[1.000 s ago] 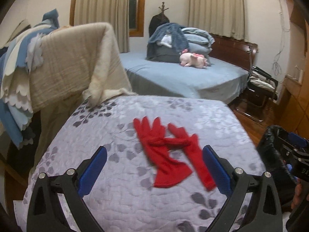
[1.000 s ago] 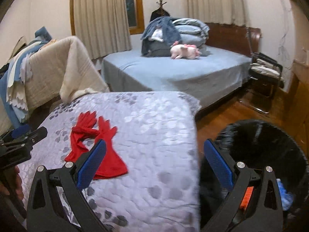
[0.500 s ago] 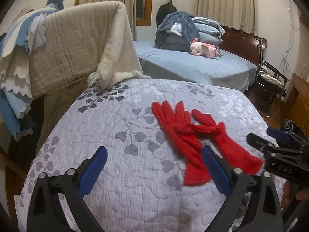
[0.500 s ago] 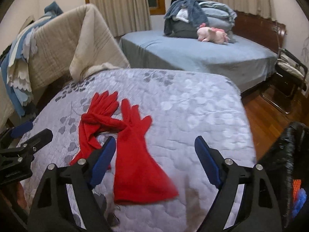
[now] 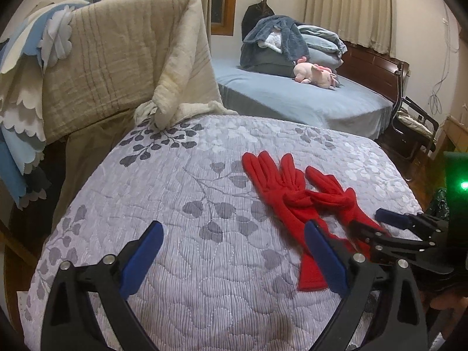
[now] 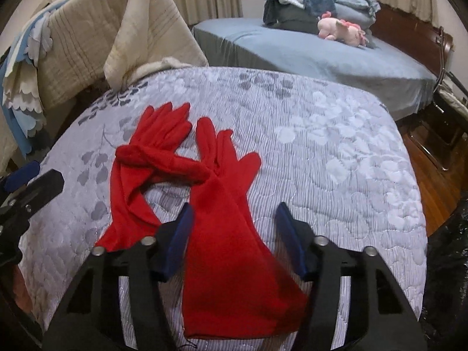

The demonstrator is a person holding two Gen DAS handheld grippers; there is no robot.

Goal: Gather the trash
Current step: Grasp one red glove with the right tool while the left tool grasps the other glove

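A pair of long red gloves (image 6: 204, 181) lies crossed on a grey leaf-patterned quilt (image 6: 336, 152); it also shows in the left wrist view (image 5: 295, 201). My right gripper (image 6: 234, 231) is open, its blue pads straddling the cuff of the nearer glove just above the quilt. It shows from the side in the left wrist view (image 5: 377, 225). My left gripper (image 5: 231, 251) is open and empty over the quilt, left of the gloves. Its tip shows in the right wrist view (image 6: 32, 178).
A beige blanket (image 5: 125, 58) hangs over a rack behind the quilt. A blue bed (image 5: 298, 102) with piled clothes and a pink plush toy (image 5: 316, 74) stands beyond. A black bin bag (image 6: 447, 263) sits at the right. A dark chair (image 5: 415, 128) stands on the wooden floor.
My right gripper moved left from the bin bag and down over the nearer glove's cuff, jaws narrowing. My left gripper shifted left, so the gloves now lie to its right.
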